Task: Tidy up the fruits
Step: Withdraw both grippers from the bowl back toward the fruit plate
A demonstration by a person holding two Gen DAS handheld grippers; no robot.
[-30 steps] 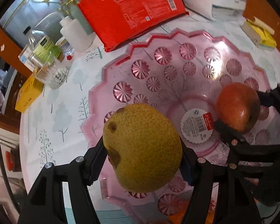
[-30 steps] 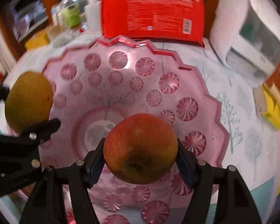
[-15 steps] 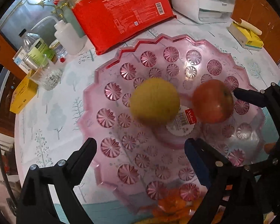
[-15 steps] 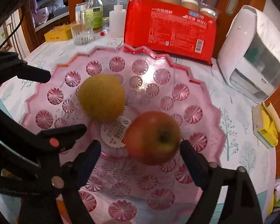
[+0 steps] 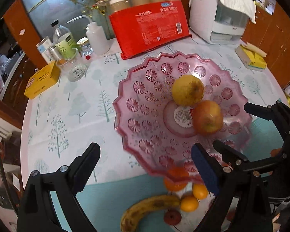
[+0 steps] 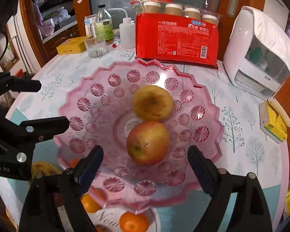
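Observation:
A pink scalloped fruit bowl [image 5: 137, 104] [image 6: 83, 104] stands on the table. In it lie a yellow pear [image 5: 187, 92] [image 6: 153, 102] and a red apple [image 5: 207, 119] [image 6: 148, 142], touching each other. My left gripper [image 5: 145, 162] is open and empty, held back above the bowl's near-left rim. My right gripper [image 6: 145, 166] is open and empty, just in front of the apple; it also shows in the left wrist view [image 5: 264, 114]. A banana [image 5: 145, 212], small oranges [image 5: 189, 204] [image 6: 133, 221] and a dark red fruit [image 5: 172, 217] lie on the table near the bowl's front edge.
Behind the bowl are a red pack of paper cups [image 5: 150, 27] [image 6: 176, 36], a white appliance [image 5: 220, 13] [image 6: 261, 58], bottles [image 5: 64, 38] and a glass [image 5: 74, 68] [image 6: 96, 48]. Yellow boxes sit at the left [image 5: 42, 79] and right [image 5: 251, 58] [image 6: 274, 123].
Both grippers opened and let go: the pear and the apple now lie in the bowl. Both grippers pulled back from the bowl, bringing the banana and oranges into view.

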